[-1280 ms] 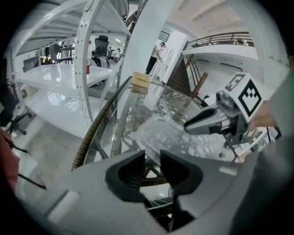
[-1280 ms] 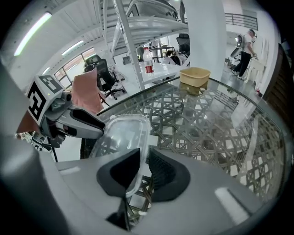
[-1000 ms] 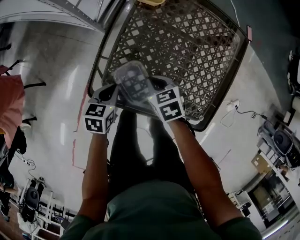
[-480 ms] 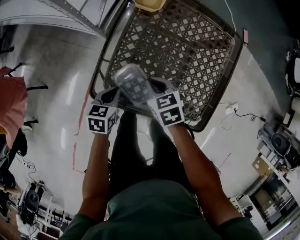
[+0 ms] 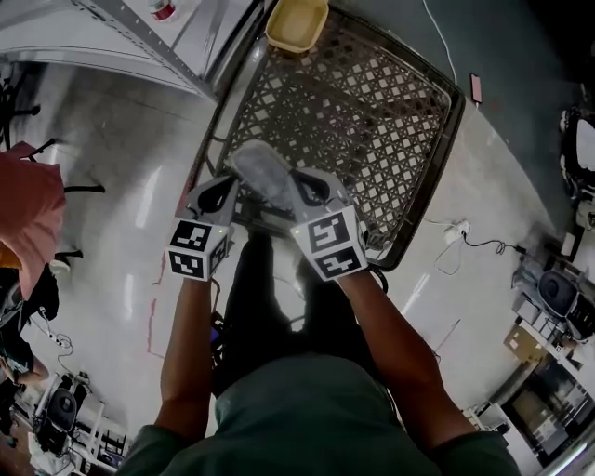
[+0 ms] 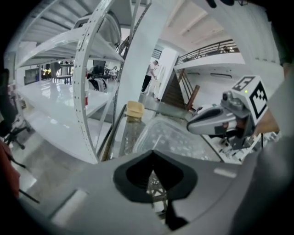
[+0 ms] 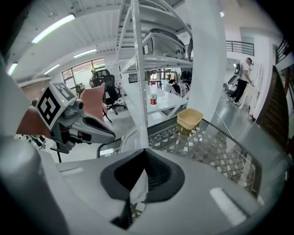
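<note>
A clear plastic container [image 5: 263,167] hangs between my two grippers, over the near edge of a glass-topped lattice table [image 5: 372,102]. My left gripper [image 5: 230,191] is at the container's left rim, and in the left gripper view its jaws [image 6: 152,158] are closed at the container's [image 6: 170,137] near edge. My right gripper [image 5: 302,186] is shut on the opposite rim; a translucent strip of the container [image 7: 131,137] runs down between its jaws [image 7: 144,158]. Each gripper view shows the other gripper across the container: the right gripper [image 6: 216,124] and the left gripper [image 7: 87,126].
A tan bowl [image 5: 296,23] sits at the table's far edge. A white shelf rack [image 6: 55,96] stands to the left, with a red-capped bottle [image 7: 153,99] on it. A person [image 7: 242,80] stands far off, and a cable [image 5: 465,232] lies on the floor to the right.
The left gripper's jaws, open earlier, have closed at the container's rim. Both grippers and the container have risen off the table and tilted.
</note>
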A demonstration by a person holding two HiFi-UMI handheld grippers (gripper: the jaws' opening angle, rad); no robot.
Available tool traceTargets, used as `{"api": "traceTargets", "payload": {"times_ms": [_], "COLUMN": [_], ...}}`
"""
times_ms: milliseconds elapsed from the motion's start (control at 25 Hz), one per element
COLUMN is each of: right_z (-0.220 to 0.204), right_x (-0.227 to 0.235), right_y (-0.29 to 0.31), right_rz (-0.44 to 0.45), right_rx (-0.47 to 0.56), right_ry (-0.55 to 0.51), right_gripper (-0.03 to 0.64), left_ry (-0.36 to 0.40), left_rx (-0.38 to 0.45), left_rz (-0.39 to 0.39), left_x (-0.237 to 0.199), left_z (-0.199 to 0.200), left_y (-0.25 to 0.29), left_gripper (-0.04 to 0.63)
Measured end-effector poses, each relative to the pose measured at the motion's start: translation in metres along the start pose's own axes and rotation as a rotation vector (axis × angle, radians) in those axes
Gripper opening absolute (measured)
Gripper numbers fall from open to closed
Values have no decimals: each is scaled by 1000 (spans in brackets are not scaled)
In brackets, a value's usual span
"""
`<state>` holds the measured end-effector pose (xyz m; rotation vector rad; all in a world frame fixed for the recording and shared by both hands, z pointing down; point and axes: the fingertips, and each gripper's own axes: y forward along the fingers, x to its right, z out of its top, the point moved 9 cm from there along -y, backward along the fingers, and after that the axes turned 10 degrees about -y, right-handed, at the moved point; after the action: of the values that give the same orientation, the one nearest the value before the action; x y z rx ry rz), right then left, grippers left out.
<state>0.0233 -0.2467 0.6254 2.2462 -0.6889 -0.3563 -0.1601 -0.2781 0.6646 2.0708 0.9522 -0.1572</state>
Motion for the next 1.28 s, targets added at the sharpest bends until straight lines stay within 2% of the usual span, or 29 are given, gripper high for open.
{"api": "traceTargets", "payload": {"times_ms": [520,920,1280], "right_z": [68,121,152], "right_x": [1,11,17], "right_y": [-86,-175,-244], "right_rz": [-64,-138,-185], "right_rx": [155,283,379], "right_ry": [-116,-206,-263], "right_gripper": [3,3,3], "left_ry": [202,385,485], "left_rx": [152,226,306], "left_rz": [-49,-105,-127], "left_x": [57,112,164], "left_z": [86,149,184], "left_y": [-66,-129,-174], "left_gripper": [0,0,0]}}
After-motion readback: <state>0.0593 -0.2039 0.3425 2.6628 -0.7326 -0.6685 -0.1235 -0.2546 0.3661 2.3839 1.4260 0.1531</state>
